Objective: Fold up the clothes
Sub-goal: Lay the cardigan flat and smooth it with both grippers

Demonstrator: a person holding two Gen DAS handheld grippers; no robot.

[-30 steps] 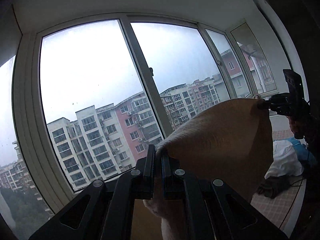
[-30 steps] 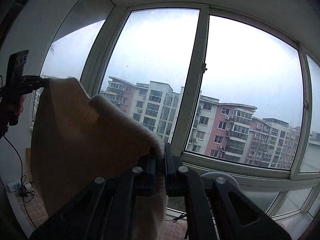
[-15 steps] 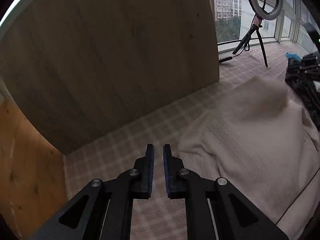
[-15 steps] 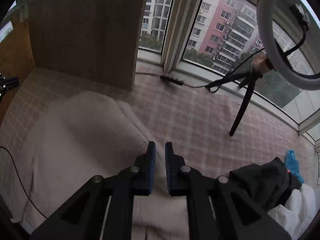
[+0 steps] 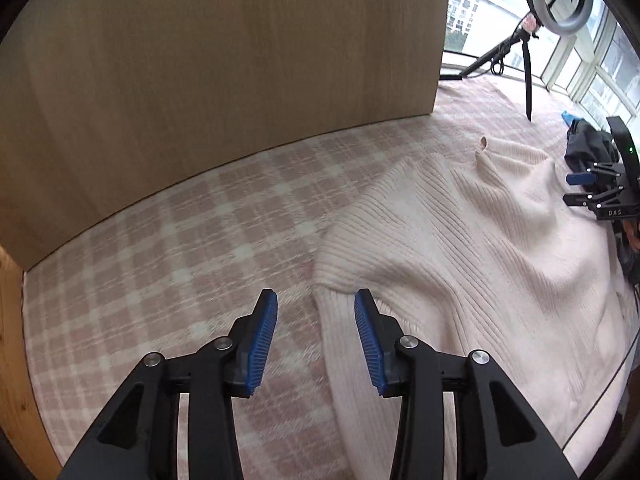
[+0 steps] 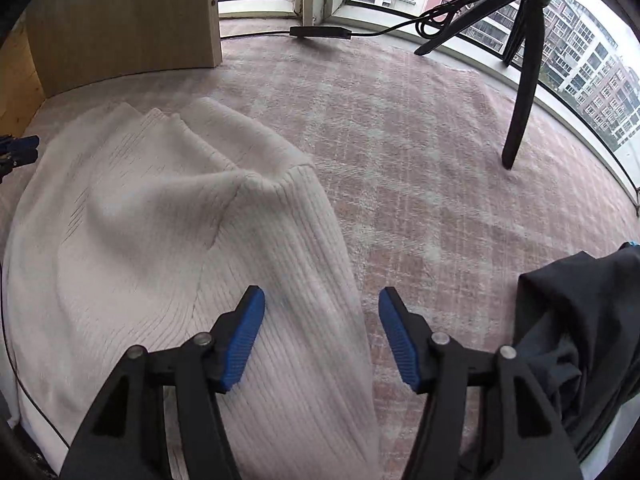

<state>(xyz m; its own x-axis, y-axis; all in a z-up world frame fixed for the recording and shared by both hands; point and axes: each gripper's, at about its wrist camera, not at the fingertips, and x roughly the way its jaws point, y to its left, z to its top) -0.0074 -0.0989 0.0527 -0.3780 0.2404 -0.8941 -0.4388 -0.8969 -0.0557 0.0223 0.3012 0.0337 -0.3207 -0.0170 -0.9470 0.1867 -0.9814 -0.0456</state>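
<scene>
A cream ribbed sweater (image 5: 460, 240) lies spread on a pink plaid blanket (image 5: 160, 260). My left gripper (image 5: 316, 300) hovers low over its shoulder; the jaws are opening, the sleeve's edge lies between them, and the blue pads do not press it. In the right wrist view the sweater (image 6: 160, 220) fills the left half, and my right gripper (image 6: 320, 296) is also opening, astride the other sleeve without pinching it. Each gripper shows in the other's view: the right gripper (image 5: 574, 189) at the sweater's far side, the left gripper (image 6: 28, 149) at the picture's left edge.
A tall wooden panel (image 5: 220, 60) stands behind the blanket. A ring-light tripod (image 6: 524, 80) and a cable box (image 6: 320, 32) sit by the windows. A dark garment (image 6: 580, 320) lies heaped to the right of the sweater. A thin black cable (image 6: 24, 392) crosses the sweater's near edge.
A second ago both grippers were shut on the sweater, holding it up before the window. It now lies on the blanket, and both grippers have let go and opened.
</scene>
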